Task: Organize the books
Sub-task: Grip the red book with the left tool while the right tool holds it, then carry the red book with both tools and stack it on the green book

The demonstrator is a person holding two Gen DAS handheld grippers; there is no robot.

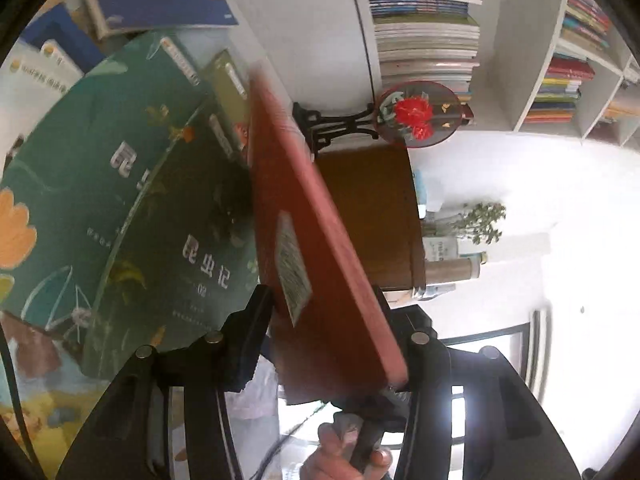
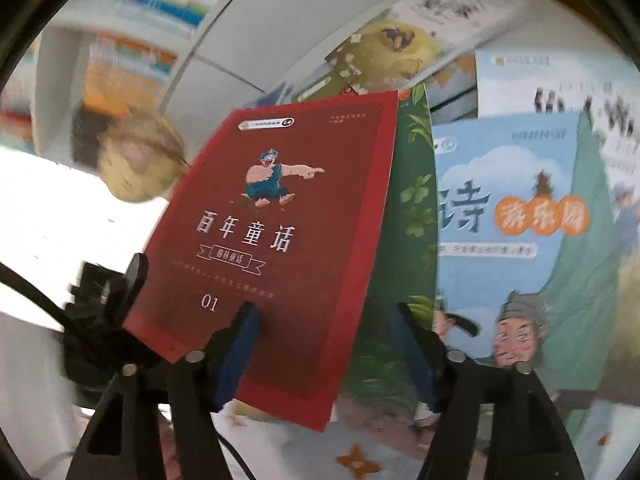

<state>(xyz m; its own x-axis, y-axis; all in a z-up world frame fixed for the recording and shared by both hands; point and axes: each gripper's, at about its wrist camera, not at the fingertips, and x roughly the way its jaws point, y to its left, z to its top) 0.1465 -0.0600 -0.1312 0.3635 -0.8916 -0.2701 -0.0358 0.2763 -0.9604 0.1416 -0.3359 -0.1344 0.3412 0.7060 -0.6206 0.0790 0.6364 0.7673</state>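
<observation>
Standing along the wall, a white bookshelf (image 1: 520, 40) holds stacked books, and more books cover the table, among them a green insect book (image 1: 120, 184). Lifted above them, the red storybook (image 1: 320, 248) is clamped on edge in the left gripper (image 1: 324, 320). The right gripper (image 2: 328, 320) hangs parted, holding nothing, beside that cover.

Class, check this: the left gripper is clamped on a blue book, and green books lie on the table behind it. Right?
Not quite. In the left wrist view, the left gripper is clamped on a red book, not a blue one. The green books do lie on the table behind it.
</observation>
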